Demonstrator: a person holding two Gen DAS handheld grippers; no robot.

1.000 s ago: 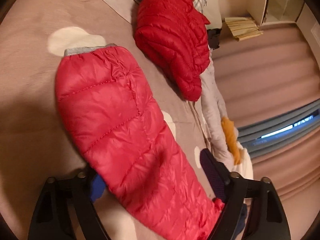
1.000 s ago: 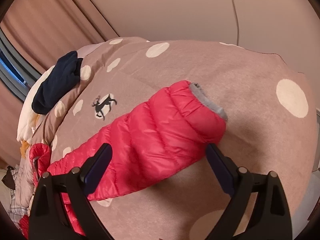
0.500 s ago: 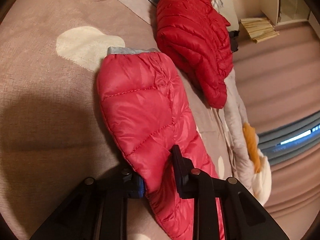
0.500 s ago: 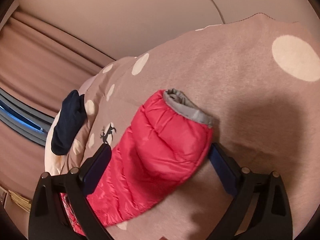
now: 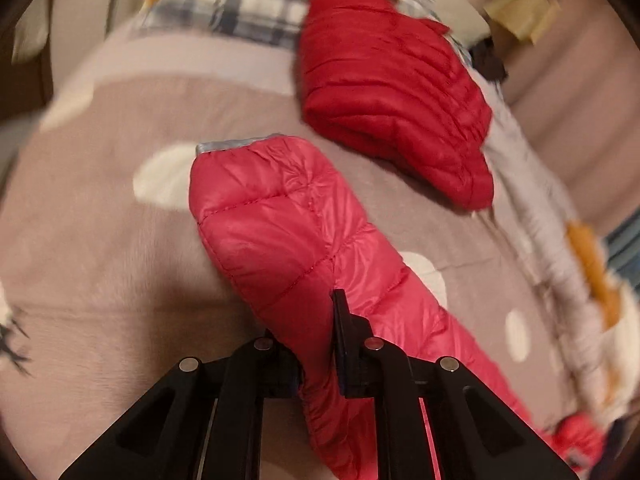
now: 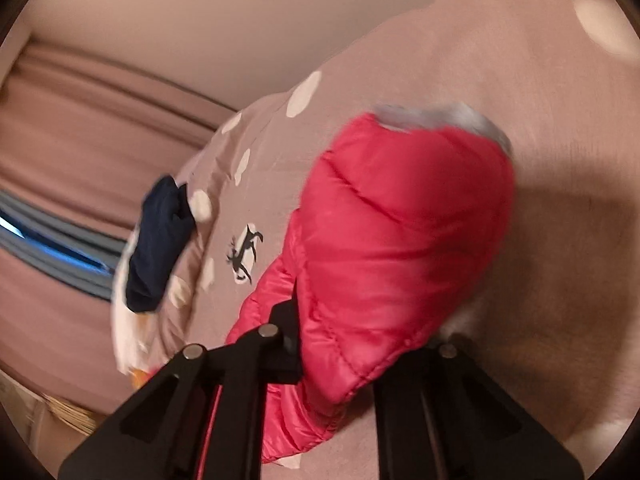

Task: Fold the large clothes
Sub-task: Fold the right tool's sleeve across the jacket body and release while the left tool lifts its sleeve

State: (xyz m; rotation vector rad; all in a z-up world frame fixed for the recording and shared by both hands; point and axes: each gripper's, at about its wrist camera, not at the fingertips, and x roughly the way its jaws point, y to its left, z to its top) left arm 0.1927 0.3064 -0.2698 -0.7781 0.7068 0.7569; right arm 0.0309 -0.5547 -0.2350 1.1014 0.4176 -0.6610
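Item: our left gripper (image 5: pixel 318 344), jaws drawn narrow and pinching the padded sleeve (image 5: pixel 288 232) of a red puffer jacket along one edge. Our right gripper (image 6: pixel 360 344), jaws likewise closed in on the same sleeve (image 6: pixel 400 232) nearer its far side, though the right finger is mostly hidden under the padding. The sleeve lies stretched over a brown spotted blanket (image 5: pixel 100 280), its grey cuff (image 5: pixel 236 145) pointing away from us. Beyond it, a darker red jacket (image 5: pixel 392 92) sits already folded into a bundle, so we judge one garment done and this one only begun: sleeve to be turned in, body still to fold. Further out: a navy garment (image 6: pixel 160 240) at the blanket's edge and plaid fabric (image 5: pixel 240 4). Writing: none readable; the blanket carries a small black deer print (image 6: pixel 244 252).
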